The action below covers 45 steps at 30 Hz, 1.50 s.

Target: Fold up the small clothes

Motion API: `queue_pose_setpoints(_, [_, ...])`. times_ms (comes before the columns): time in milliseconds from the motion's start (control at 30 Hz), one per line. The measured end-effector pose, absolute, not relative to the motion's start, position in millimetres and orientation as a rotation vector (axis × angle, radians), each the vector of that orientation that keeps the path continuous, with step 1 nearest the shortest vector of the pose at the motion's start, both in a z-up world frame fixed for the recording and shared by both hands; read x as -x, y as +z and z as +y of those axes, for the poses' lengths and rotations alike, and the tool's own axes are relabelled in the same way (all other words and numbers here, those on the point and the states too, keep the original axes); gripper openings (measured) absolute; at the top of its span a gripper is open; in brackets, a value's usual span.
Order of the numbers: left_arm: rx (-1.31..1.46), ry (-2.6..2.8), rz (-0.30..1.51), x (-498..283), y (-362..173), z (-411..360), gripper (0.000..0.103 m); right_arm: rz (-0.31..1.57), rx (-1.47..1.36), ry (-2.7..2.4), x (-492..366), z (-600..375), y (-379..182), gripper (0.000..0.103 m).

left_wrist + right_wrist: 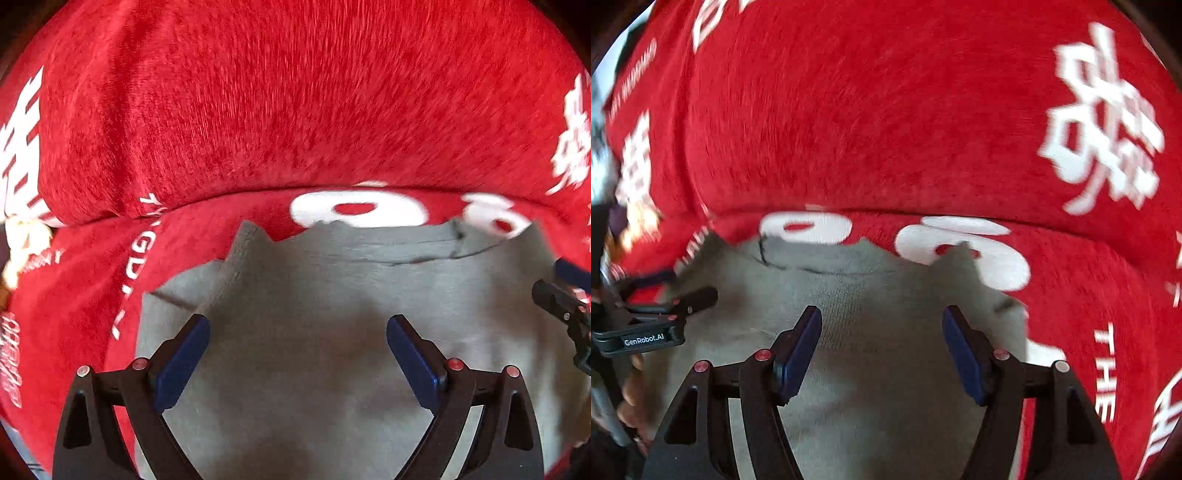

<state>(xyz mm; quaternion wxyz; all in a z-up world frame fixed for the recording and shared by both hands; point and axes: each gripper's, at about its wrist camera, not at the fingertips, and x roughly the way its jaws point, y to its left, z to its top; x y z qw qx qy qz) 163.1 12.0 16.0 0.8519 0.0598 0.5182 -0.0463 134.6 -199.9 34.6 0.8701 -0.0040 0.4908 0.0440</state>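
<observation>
A grey knit garment lies flat on a red cover, its ribbed top edge toward the far side. My left gripper hangs over it with the blue pads wide apart and nothing between them. In the right wrist view the same grey garment fills the lower middle, and my right gripper stands open above it, pads off the cloth. The other gripper shows at each view's edge: the right gripper at the right border, the left gripper at the left border.
The red plush cover with white lettering spreads under and beyond the garment, with a raised fold across the middle. A hand holds the left tool at the lower left. Something pale and yellowish sits at the left edge.
</observation>
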Motion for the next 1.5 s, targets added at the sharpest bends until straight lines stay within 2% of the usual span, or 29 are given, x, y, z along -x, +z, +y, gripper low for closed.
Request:
queue_pose_setpoints(167, [-0.089, -0.057, 1.129, -177.3, -5.5, 34.3, 0.097, 1.104, 0.033, -0.052, -150.6, -228.6, 4.3, 0.070])
queue_pose_setpoints(300, [0.018, -0.054, 1.176, -186.9, -12.7, 58.4, 0.098, 1.104, -0.107, -0.096, -149.2, -263.1, 0.9, 0.070])
queue_pose_setpoints(367, [0.024, -0.010, 1.172, -184.5, -7.0, 64.6, 0.098, 1.096, -0.085, -0.101, -145.3, -262.4, 8.2, 0.070])
queue_pose_setpoints(567, [-0.019, -0.036, 1.041, -118.1, 36.0, 58.2, 0.097, 0.967, -0.064, -0.008, -85.1, -229.2, 52.4, 0.072])
queue_pose_setpoints(767, [-0.148, -0.100, 0.978, -48.0, 38.1, 25.9, 0.098, 0.991, 0.090, 0.128, -42.1, -157.9, 37.2, 0.072])
queue_pose_setpoints(900, [-0.166, -0.064, 0.994, -39.9, 18.2, 49.0, 0.101, 0.998, 0.088, 0.067, -21.9, -183.1, 23.6, 0.074])
queue_pose_setpoints(1000, [-0.083, -0.048, 1.011, -37.3, 19.3, 78.2, 0.102, 0.981, 0.007, 0.050, -7.0, -220.6, 27.7, 0.074])
queue_pose_setpoints(1200, [-0.017, 0.010, 0.997, -15.3, 33.7, 104.9, 0.102, 0.956, 0.046, -0.047, 18.3, -216.5, 49.5, 0.076])
queue_pose_setpoints(1300, [0.024, -0.027, 0.981, 2.1, 40.6, 94.3, 0.102, 0.928, 0.001, 0.008, 31.7, -198.5, 54.0, 0.076])
queue_pose_setpoints(1500, [-0.095, -0.075, 0.989, 18.4, 26.5, 46.4, 0.102, 0.980, 0.110, 0.088, 44.6, -146.1, 21.1, 0.076])
